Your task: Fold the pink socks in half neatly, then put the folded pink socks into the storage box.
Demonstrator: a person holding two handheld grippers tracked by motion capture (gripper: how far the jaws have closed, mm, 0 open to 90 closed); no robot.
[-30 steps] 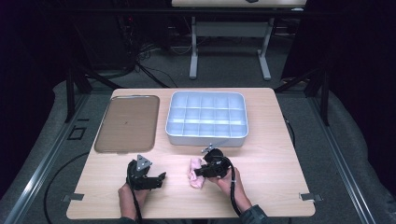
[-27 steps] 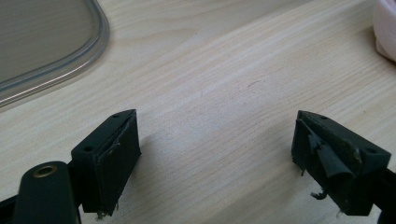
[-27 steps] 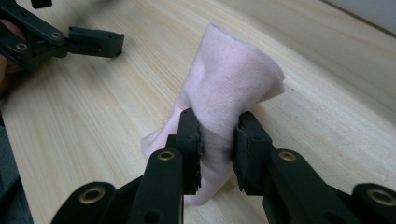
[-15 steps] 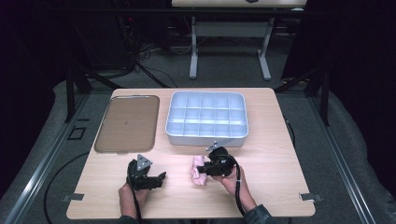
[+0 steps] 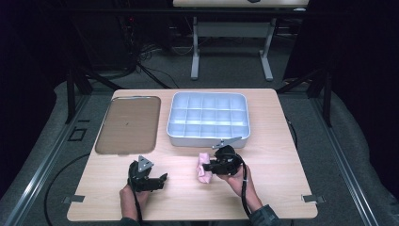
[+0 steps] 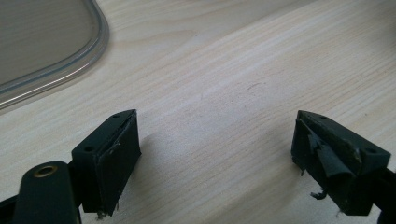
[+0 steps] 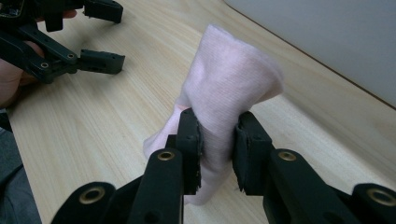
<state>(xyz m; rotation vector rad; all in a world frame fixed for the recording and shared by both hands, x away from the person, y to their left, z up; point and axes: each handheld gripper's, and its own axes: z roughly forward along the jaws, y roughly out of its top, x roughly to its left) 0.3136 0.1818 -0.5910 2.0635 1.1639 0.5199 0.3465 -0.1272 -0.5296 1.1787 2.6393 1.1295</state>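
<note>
A soft pink cloth (image 7: 233, 88) is pinched between the two black jaws of my right gripper (image 7: 217, 149), which is shut on it. In the high view the pink cloth (image 5: 204, 168) hangs at the left of the right gripper (image 5: 212, 167), just above the table near its front middle. My left gripper (image 5: 162, 179) rests low over the wood at the front left, jaws wide open. In the left gripper view its fingers (image 6: 112, 156) stand far apart with bare wood between them. The left gripper (image 7: 100, 37) also appears at the top left of the right gripper view.
A white divided tray (image 5: 208, 136) with several compartments sits at the back middle of the table. A brown flat lid or tray (image 5: 128, 123) lies to its left; its clear rim (image 6: 70, 65) reaches close to the left gripper. Table edges lie near both hands.
My right gripper has risen a little with the pink cloth and drifted slightly right. The left gripper has stayed where it was.
</note>
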